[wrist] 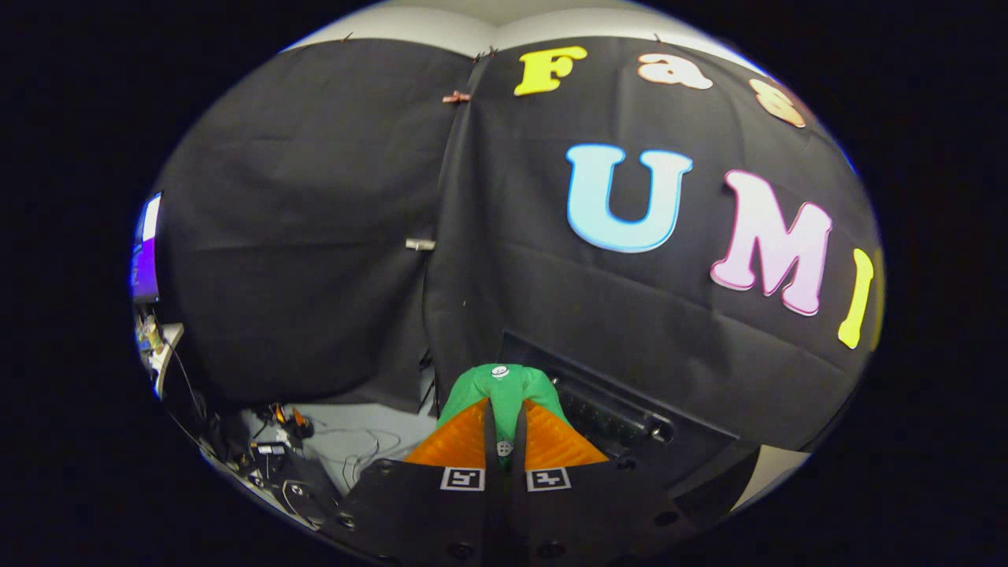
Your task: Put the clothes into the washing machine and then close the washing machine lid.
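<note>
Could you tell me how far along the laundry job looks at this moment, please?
Done: the gripper has picked up the green garment, pinched between both fingers and lifted before the booth's black cloth. In hand: carrying it. Left: dropping it into the washing machine and closing its lid.

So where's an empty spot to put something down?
The pale floor left of the fingers, below the black cloth, looks bare. Further left, cables crowd it. The gripper is shut on the green garment.
</note>
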Motion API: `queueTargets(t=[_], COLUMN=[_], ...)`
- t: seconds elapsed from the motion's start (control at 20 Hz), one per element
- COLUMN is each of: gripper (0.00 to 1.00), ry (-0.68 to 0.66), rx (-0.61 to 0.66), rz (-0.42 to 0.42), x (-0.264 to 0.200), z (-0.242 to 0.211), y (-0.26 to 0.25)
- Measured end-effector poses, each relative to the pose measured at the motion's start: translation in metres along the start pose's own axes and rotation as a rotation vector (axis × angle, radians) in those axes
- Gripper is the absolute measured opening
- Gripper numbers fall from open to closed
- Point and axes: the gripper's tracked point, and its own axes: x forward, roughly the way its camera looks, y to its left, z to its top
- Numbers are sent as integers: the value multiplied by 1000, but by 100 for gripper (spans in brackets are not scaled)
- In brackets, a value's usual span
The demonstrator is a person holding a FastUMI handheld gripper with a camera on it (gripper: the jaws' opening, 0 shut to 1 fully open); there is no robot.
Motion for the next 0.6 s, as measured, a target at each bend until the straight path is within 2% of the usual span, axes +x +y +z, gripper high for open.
queueTargets(t=[0.25, 0.4, 0.6], gripper=[5, 5, 5], ry=[169, 305, 385], rx=[5, 50, 54], rz=[67, 44, -5], x=[41, 50, 58], z=[-69, -100, -123], y=[0, -8, -24])
